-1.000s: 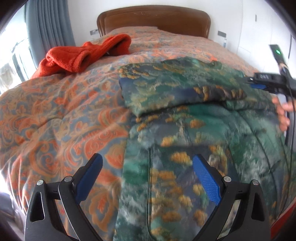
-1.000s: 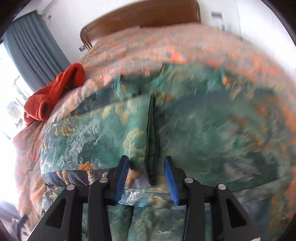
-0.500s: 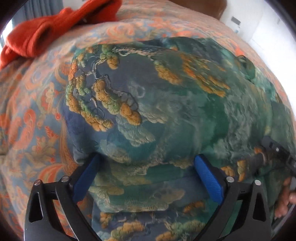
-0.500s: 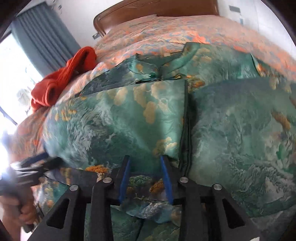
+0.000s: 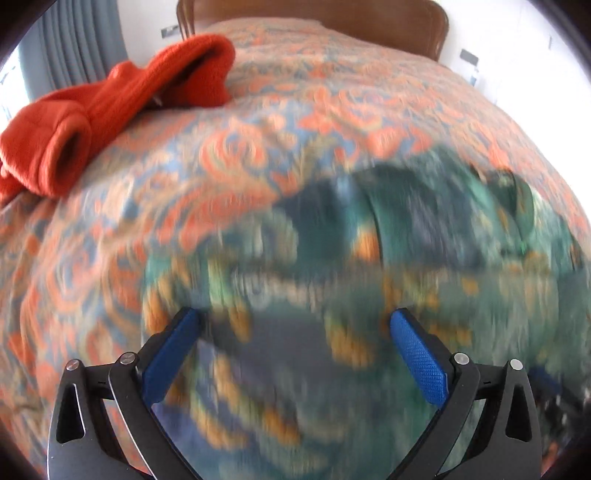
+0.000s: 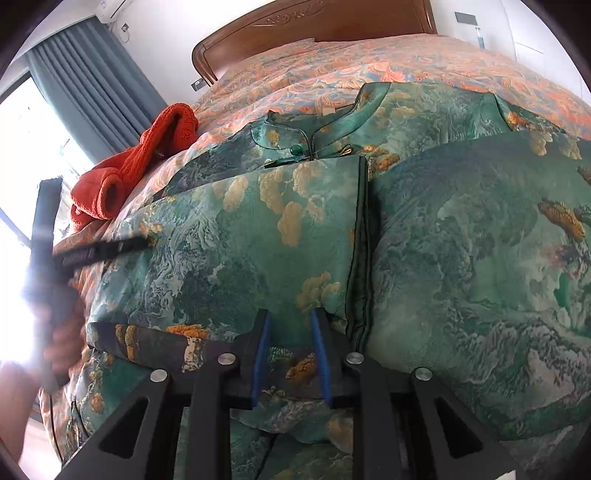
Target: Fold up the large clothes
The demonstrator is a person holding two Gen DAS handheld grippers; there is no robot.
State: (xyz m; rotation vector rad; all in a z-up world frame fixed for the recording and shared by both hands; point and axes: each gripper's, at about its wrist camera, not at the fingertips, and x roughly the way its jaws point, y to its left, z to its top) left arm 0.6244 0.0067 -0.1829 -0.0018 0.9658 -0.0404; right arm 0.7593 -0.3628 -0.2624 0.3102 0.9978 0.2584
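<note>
A green brocade garment [image 6: 461, 258] with gold cloud patterns lies folded on the bed, its mandarin collar [image 6: 314, 122] at the far end. My right gripper [image 6: 290, 319] is at the near folded edge; its jaws are closing and the blue pads pinch a bunch of that fabric. In the left wrist view the garment [image 5: 406, 258] is motion-blurred. My left gripper [image 5: 294, 315] hangs open just over its left part, with nothing held between the wide-spread pads. The right wrist view shows the left gripper [image 6: 92, 253] blurred at the garment's left side, held by a hand [image 6: 62, 332].
An orange-patterned bedspread [image 5: 332, 92] covers the bed. A red knitted sweater [image 5: 110, 99] lies crumpled at the far left, also seen as the red sweater [image 6: 140, 166]. A wooden headboard [image 6: 314, 22] stands behind, with grey curtains [image 6: 92, 74] and a bright window to the left.
My right gripper sank to the near fold and its jaws narrowed around the fabric. My left gripper swept across the garment while staying open; its view is now blurred.
</note>
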